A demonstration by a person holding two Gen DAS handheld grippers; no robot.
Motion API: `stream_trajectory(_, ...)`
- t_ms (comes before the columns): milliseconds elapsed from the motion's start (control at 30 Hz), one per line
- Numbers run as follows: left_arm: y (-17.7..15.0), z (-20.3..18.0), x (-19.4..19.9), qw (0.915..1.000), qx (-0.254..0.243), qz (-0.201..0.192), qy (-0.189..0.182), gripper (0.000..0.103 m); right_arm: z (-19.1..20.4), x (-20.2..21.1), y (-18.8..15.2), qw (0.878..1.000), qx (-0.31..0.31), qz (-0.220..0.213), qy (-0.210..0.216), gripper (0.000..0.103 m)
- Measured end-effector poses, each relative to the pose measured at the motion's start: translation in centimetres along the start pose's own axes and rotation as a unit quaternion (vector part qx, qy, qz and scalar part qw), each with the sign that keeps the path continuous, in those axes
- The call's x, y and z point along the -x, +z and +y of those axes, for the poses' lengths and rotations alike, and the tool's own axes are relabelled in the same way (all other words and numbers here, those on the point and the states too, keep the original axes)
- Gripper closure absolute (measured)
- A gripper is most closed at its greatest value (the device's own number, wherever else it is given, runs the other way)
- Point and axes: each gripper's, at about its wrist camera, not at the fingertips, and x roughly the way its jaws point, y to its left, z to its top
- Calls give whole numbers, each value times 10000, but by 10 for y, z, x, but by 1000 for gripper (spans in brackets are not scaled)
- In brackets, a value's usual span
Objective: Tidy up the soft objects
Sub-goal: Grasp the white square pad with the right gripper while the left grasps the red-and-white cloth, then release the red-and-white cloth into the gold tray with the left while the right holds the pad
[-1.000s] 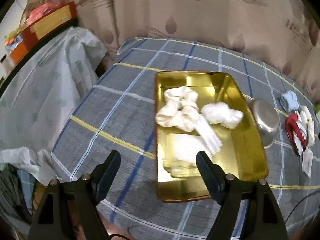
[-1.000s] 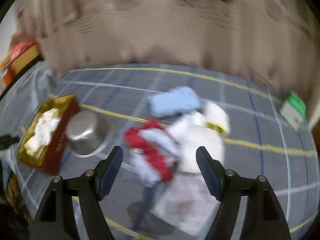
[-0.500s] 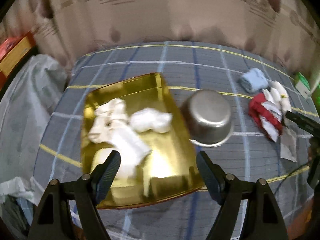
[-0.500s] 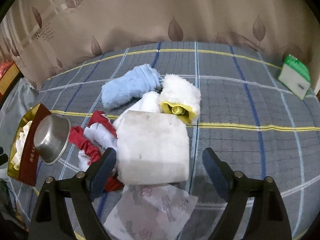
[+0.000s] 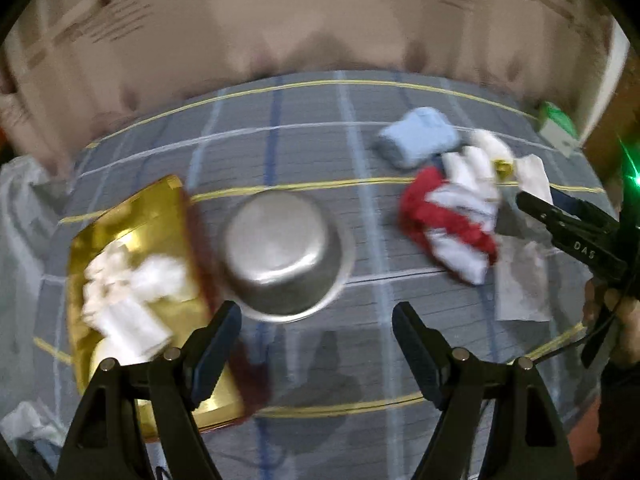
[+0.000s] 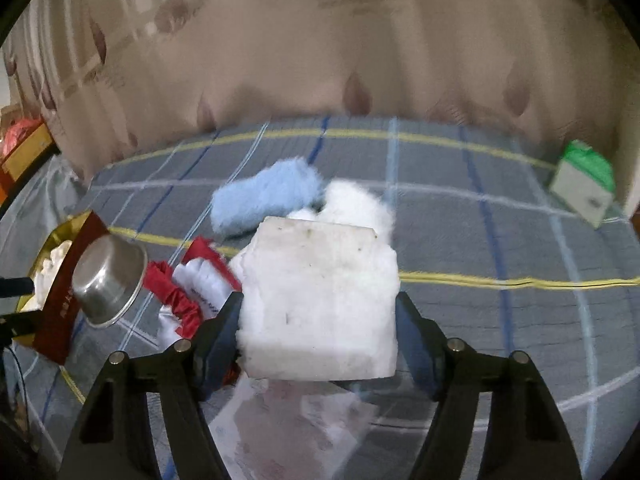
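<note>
Right gripper [image 6: 318, 332] has closed in since a half second ago and now pinches the white foam block [image 6: 320, 300] between both fingers, above a floral paper sheet [image 6: 296, 424] near the red-and-white cloth [image 6: 188, 292], blue fuzzy roll [image 6: 264, 198] and white fluffy piece [image 6: 356, 204]; left gripper [image 5: 316, 340] has swung right, jaws apart and holding nothing, over the plaid counter [image 5: 304, 144]. Gold tray [image 5: 132, 224] at left holds white cloths [image 5: 128, 292], its near edge hidden by a finger, with an upside-down steel bowl [image 5: 284, 256] just beside it. Left view is motion-blurred; "DAS" reads on the other gripper's finger, and the tray-side lettering and the green-and-white box [image 6: 582, 188] far right are unreadable.
</note>
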Motion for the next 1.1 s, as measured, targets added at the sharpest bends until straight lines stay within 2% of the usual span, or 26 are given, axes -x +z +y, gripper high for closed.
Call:
stream_trajectory(233, 16, -67, -13, 9956, -611, 80, -713, 23, -37, 28, -28, 9987, -239, 28, -451, 33)
stream_trajectory(400, 28, -108, -29, 9917, -898, 188, -900, 23, -57, 29, -45, 9972, -565, 112, -477, 33)
stream_trajectory(600, 44, -136, -57, 9912, -763, 284, -1043, 23, -61, 21, -51, 9966, -686, 144, -429, 33)
stream_trajectory(767, 51, -148, -82, 9945, -720, 318, -687, 23, -57, 15, -57, 9974, -566, 127, -424, 33)
stream_trajectory(900, 51, -146, -103, 9958, -657, 411, -480, 23, -53, 2, -62, 9975, -488, 356, -353, 33)
stream_trajectory(1000, 49, -141, -114, 9967, -611, 410, -352, 23, -50, 2, -62, 9977, -427, 354, -400, 32)
stream_trajectory(1100, 48, -134, -119, 9971, -487, 385, -450, 23, -49, 2, -62, 9976, -436, 354, -394, 32)
